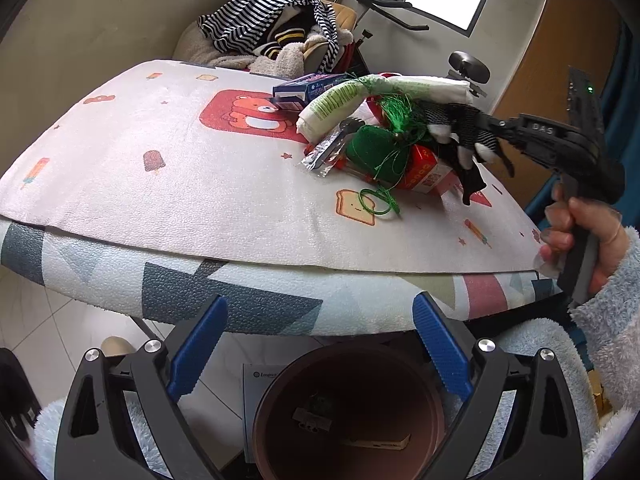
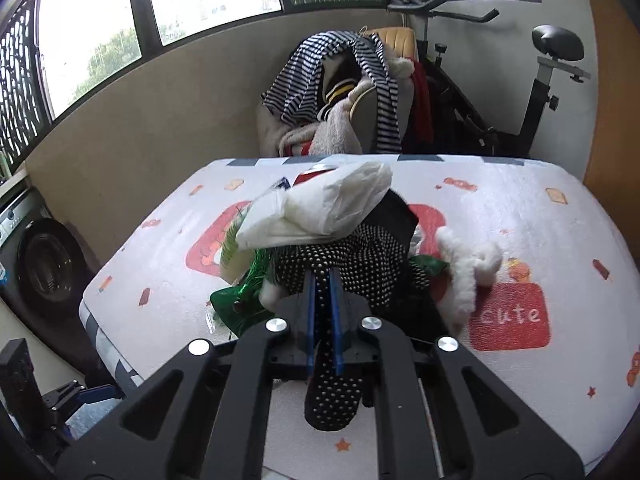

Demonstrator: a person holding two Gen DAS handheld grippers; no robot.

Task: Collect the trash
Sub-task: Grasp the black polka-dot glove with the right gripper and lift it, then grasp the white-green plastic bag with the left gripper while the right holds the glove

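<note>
Your right gripper (image 2: 325, 280) is clamped on the black dotted sock (image 2: 340, 256), whose length runs along the fingers toward you, amid the table's (image 1: 160, 184) trash pile. Your left gripper (image 1: 320, 344) gapes over the brown bin (image 1: 352, 412); the white plastic bag (image 2: 320, 208) lies across the sock.

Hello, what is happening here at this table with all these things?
A person holding a gripper in each hand is collecting trash from a pile on the table. The right gripper is shut on a black dotted sock, with a white plastic bag lying on top of it. The left gripper is open and holds nothing, over a brown bin below the table edge. Green ribbon, a red box and a blue box are still on the table.
</note>
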